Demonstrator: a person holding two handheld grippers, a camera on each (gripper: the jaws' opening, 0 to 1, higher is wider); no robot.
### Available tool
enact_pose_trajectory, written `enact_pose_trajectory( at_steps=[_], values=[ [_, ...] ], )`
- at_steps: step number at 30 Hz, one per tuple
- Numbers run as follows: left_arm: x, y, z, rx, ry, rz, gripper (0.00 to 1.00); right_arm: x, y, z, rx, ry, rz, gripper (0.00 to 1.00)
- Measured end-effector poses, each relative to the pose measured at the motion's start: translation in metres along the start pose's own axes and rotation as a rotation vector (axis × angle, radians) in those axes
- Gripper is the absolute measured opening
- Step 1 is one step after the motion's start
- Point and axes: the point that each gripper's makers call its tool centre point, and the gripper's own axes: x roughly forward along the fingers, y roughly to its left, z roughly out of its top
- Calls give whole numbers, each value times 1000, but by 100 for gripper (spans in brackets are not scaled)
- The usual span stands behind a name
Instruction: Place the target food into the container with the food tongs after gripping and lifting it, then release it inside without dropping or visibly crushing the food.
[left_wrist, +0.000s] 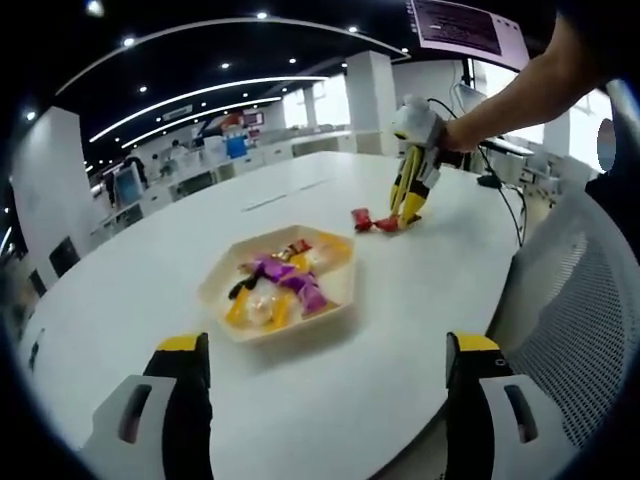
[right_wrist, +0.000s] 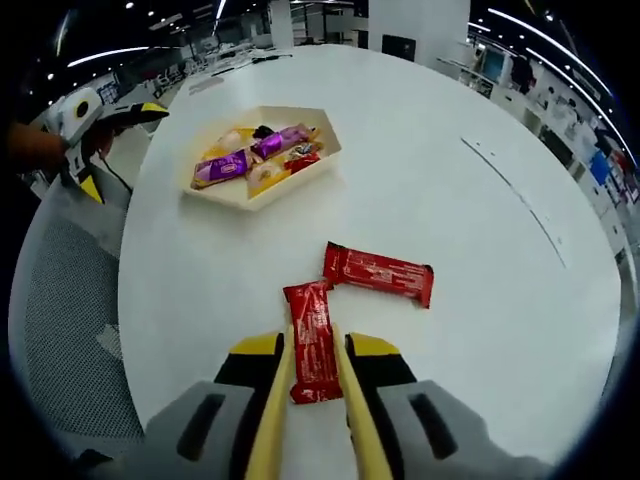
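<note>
A red snack packet (right_wrist: 310, 340) lies flat on the white table (right_wrist: 480, 330), between the two arms of the yellow food tongs (right_wrist: 268, 420). My right gripper (right_wrist: 316, 346) is shut on the tongs. A second red packet (right_wrist: 378, 274) lies just beyond, touching the first. The cream hexagonal tray (right_wrist: 300, 176) farther off holds several wrapped snacks. In the left gripper view the tray (left_wrist: 222, 322) lies ahead of my left gripper (left_wrist: 328, 346), which is open and holds nothing. Past it, the tongs (left_wrist: 410, 192) touch the red packets (left_wrist: 374, 220).
A grey mesh chair (left_wrist: 590, 300) stands at the table's edge; the right gripper view has the chair (right_wrist: 70, 300) at its left. A black cable (left_wrist: 505, 195) runs over the table's far side. My left gripper (right_wrist: 105, 118) hovers beyond the tray.
</note>
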Motion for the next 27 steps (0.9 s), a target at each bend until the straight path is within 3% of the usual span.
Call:
enact_pose_trajectory(
  at_steps=[13, 27],
  values=[
    [0, -1, 4, -71, -28, -25, 99, -35, -25, 21, 48, -12, -80, 23],
    [-1, -1, 5, -60, -34, -24, 99, -52, -30, 54, 34, -34, -128, 23]
  ],
)
